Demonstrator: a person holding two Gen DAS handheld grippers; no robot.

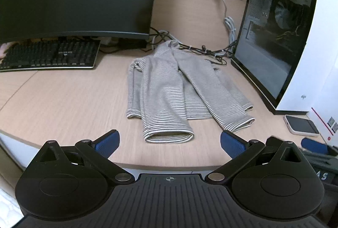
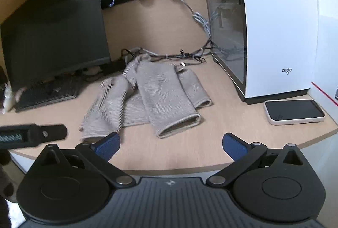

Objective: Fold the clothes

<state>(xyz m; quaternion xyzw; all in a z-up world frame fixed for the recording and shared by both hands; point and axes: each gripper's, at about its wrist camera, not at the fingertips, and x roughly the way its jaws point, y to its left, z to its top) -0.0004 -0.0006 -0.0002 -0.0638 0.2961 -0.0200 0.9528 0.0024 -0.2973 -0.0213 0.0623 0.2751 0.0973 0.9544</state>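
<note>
Both my tongs are spread wide and hold nothing: the left gripper point(image 1: 170, 143) and right gripper point(image 2: 171, 144) hover just off the desk's point(image 1: 63, 97) near edge. Beyond them a striped long-sleeved top point(image 1: 175, 88) lies mid-desk, between the keyboard point(image 1: 48, 54) toward the far left and the white computer case point(image 1: 295, 38) at the right edge. Both sleeves are laid down over its body, cuffs toward me. It looks light, soft and limp; I judge the hem corners or shoulders the surest holds.
</note>
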